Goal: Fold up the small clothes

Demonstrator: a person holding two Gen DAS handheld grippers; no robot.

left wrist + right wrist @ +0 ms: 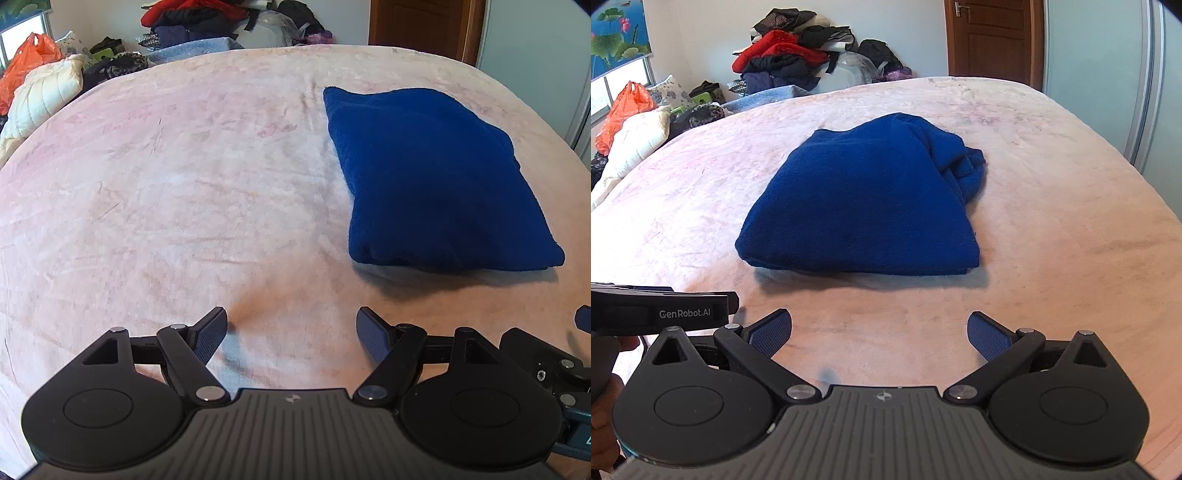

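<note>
From the left wrist view I see my left hand-held gripper (291, 326) released, its two blue ribbed pads spread apart over bare bed (166, 184), holding nothing. One folded blue garment (436, 177), a fuzzy fleece-like knit in a thick rough rectangle, lies ahead and to the right on the pale pink, slightly wrinkled bedspread, well apart from the pads; nothing lies between them. Beyond the far edge of the bed sits a heap of clothes (199, 18) in red, black and dark blue, with one orange plastic bag (29, 62) and a cream quilted cushion (44, 96) at the left, and a brown wooden door (417, 26) behind. From the right wrist view my right hand-held gripper (880, 328) is likewise released and empty, with the blue garment (864, 199) straight ahead in mid-bed, its loose layered folds bunched on its right side. The left tool's black body (661, 314) pokes in at the left edge, just beside the right one.
</note>
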